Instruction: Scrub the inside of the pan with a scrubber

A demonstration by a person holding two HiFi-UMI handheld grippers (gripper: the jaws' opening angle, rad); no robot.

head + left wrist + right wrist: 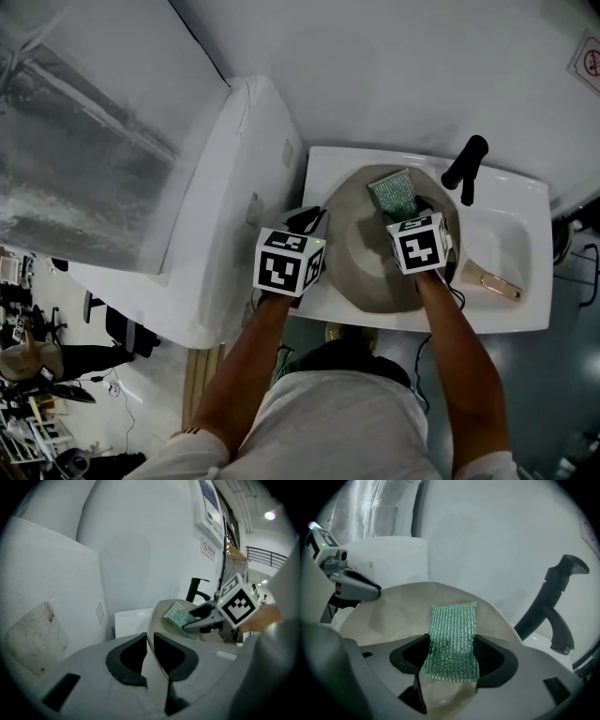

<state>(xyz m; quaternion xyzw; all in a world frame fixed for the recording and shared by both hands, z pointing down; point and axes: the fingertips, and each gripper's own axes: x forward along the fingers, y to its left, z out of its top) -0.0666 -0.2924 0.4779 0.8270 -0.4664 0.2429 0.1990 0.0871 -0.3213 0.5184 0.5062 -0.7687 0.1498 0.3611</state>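
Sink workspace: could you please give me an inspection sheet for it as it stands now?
Surface: white sink, with the pan in its basin.
Job's things: pan tilted in the sink; green scrubber held over its inside.
Clutter: wooden handle right of the pan.
Grippers: left gripper shut on the pan's rim; right gripper shut on the green scrubber.
Cables: dark cable, it seems, on the floor at right.
Surroundings: black faucet, white wall, white unit at left.
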